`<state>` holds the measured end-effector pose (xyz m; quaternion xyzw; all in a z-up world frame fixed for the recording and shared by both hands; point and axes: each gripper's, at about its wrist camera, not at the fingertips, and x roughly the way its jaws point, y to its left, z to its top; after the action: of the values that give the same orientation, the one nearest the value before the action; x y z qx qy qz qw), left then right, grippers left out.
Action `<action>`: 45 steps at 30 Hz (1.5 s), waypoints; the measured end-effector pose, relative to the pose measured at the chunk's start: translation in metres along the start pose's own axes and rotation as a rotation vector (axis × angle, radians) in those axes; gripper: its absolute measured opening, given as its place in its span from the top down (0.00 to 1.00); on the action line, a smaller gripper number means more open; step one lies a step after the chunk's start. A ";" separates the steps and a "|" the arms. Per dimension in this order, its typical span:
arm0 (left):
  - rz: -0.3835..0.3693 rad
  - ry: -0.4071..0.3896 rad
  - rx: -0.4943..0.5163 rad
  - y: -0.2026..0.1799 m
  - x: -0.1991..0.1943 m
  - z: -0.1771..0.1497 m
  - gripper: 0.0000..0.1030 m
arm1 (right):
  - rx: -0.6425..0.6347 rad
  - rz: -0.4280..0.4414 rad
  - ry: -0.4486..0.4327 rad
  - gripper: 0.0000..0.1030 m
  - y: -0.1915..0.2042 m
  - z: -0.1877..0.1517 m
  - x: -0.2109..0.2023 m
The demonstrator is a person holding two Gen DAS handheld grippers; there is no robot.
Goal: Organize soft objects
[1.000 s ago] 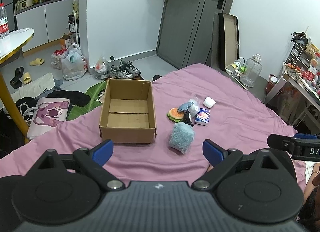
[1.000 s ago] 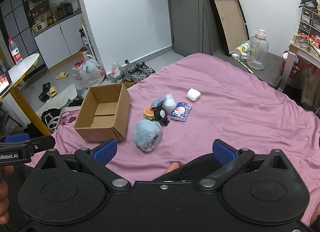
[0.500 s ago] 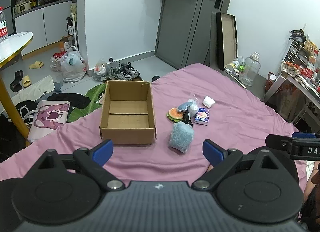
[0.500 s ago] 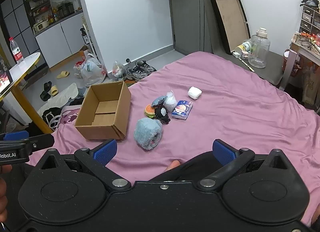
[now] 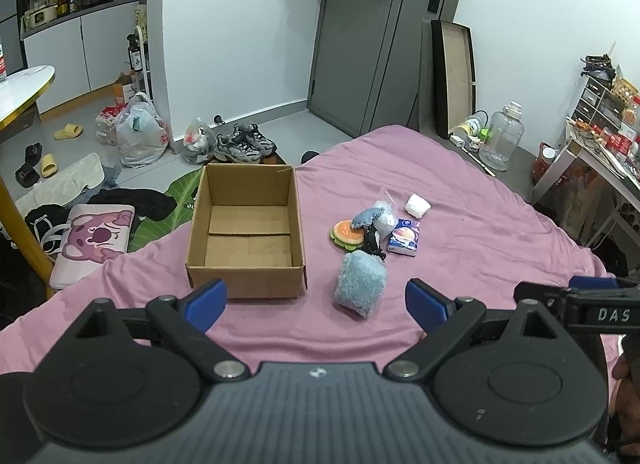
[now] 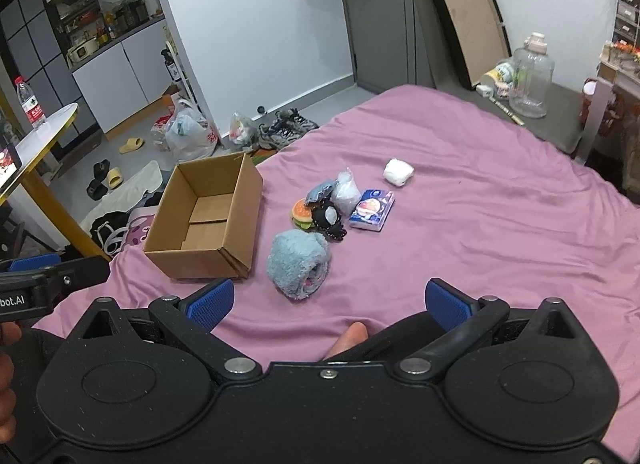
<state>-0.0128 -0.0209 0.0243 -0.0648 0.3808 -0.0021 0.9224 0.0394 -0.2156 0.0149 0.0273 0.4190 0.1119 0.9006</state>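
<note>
I am holding both grippers low over the pink bed [image 5: 460, 192], taking the cardboard box [image 5: 246, 232] as my landmark. It is sitting open and empty. Just right of the box's near corner, the fluffy blue bundle [image 5: 361, 283] is lying on the sheet; I judge it light, squashy and easy to pinch across its middle, though the pile may slip if I am biting only fuzz. Farther right of the box, a burger plush [image 6: 303, 214], a black plush [image 6: 329, 219], a small clear bag [image 6: 346, 192] and a tissue pack [image 6: 371, 210] are clustering together, with a white wad [image 6: 398, 172] lying apart beyond them. My left gripper [image 5: 316, 300] is keeping its jaws wide, holding nothing. My right gripper [image 6: 329, 300] is likewise spread wide and empty, touching nothing.
</note>
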 end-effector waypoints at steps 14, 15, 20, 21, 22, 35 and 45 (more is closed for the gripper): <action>0.006 0.048 -0.013 -0.004 0.052 0.007 0.08 | 0.038 0.058 0.084 0.00 -0.020 0.014 0.046; 0.009 0.050 -0.016 -0.004 0.056 0.008 0.08 | 0.044 0.062 0.097 0.00 -0.022 0.015 0.050; 0.005 0.061 -0.022 -0.006 0.072 0.007 0.08 | 0.060 0.082 0.122 0.00 -0.026 0.018 0.063; 0.002 0.066 -0.027 -0.006 0.076 0.008 0.09 | 0.058 0.082 0.126 0.00 -0.026 0.019 0.065; 0.001 0.071 -0.031 -0.006 0.080 0.007 0.10 | 0.060 0.083 0.130 0.00 -0.027 0.019 0.068; -0.038 0.122 -0.009 -0.023 0.132 -0.001 0.28 | 0.183 0.068 0.251 0.01 -0.046 0.029 0.125; -0.056 0.191 -0.011 -0.041 0.180 -0.011 0.38 | 0.301 0.092 0.339 0.16 -0.063 0.029 0.166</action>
<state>0.1095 -0.0723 -0.1046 -0.0802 0.4650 -0.0318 0.8811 0.1761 -0.2385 -0.0993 0.1614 0.5748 0.0921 0.7969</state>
